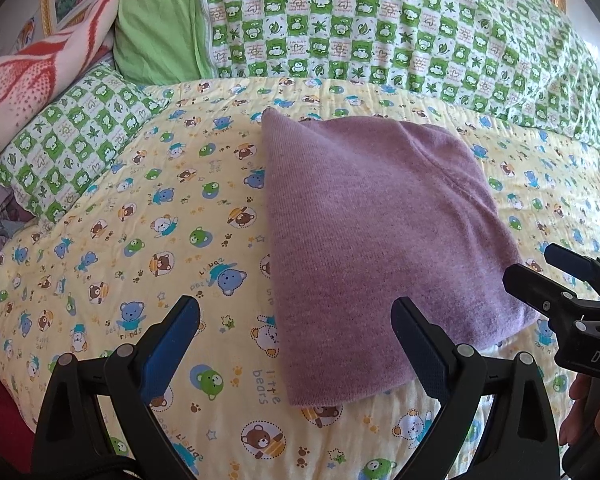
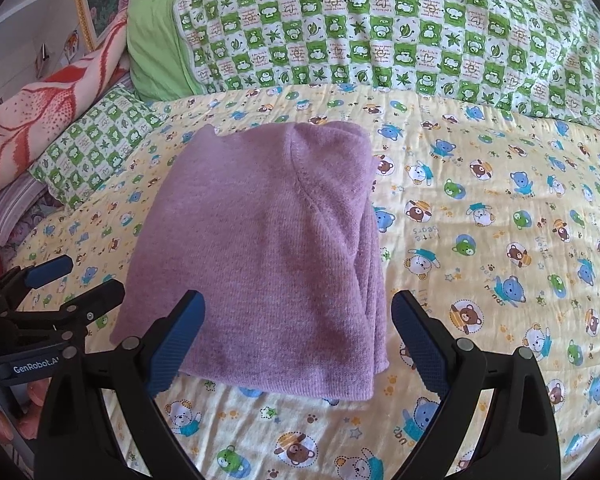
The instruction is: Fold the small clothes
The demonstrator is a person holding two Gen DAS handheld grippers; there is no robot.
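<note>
Purple knit sweater (image 1: pixel 364 240) (image 2: pixel 268 248), folded into a compact rectangle w/ layered edges stacked along its right side, lies flat on the yellow bear-print sheet (image 1: pixel 140 240) (image 2: pixel 480 240), approx. mid-bed.

The bed's yellow bear-print sheet (image 2: pixel 480 240) carries a folded purple sweater (image 2: pixel 268 248) at centre, a green checked quilt (image 2: pixel 380 28) at twelve o'clock, a matching pillow (image 2: pixel 96 148) at ten.

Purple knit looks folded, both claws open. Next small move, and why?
Probably back both claws off. The purple knit already lies as a compact folded stack on the bear-print sheet, and the left claw and right claw are open, holding nothing.
</note>
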